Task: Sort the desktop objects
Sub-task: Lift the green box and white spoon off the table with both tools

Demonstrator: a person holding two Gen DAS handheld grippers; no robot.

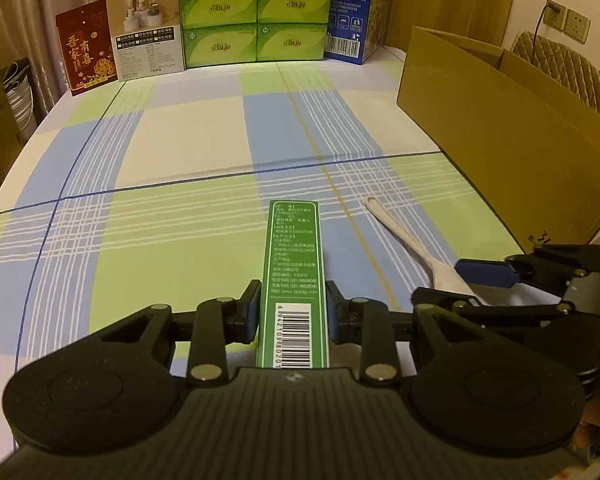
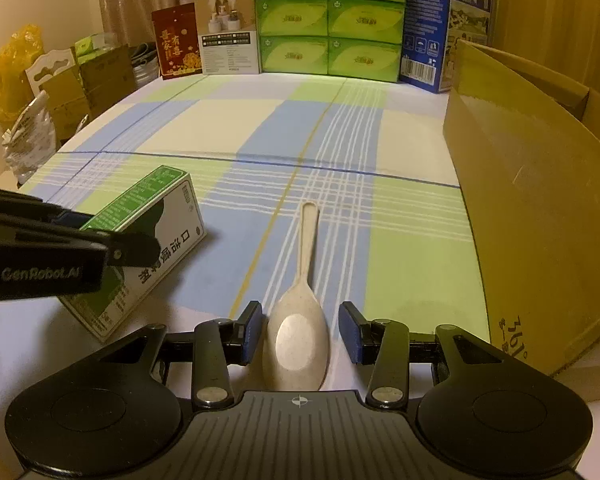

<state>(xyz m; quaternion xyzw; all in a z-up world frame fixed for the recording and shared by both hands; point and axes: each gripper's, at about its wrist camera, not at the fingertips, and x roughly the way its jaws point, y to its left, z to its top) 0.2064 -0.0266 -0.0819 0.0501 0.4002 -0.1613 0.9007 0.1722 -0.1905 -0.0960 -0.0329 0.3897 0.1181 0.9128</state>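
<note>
On the checked cloth [image 1: 172, 152], left claw [image 1: 292, 308] grips green box [image 1: 294, 256].

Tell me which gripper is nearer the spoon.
Right. The right gripper straddles the spoon bowl, pads not pressing; the left gripper sits beside it, clamped on the green box.

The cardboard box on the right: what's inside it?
Nothing can be told. The cardboard box is open-topped, but both views show only its outer wall and a bit of inner flap; the near wall hides its floor and contents.

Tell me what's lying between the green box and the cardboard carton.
A beige spoon lies on the checked tablecloth between the green box and the cardboard carton, seen in the right wrist view.
</note>
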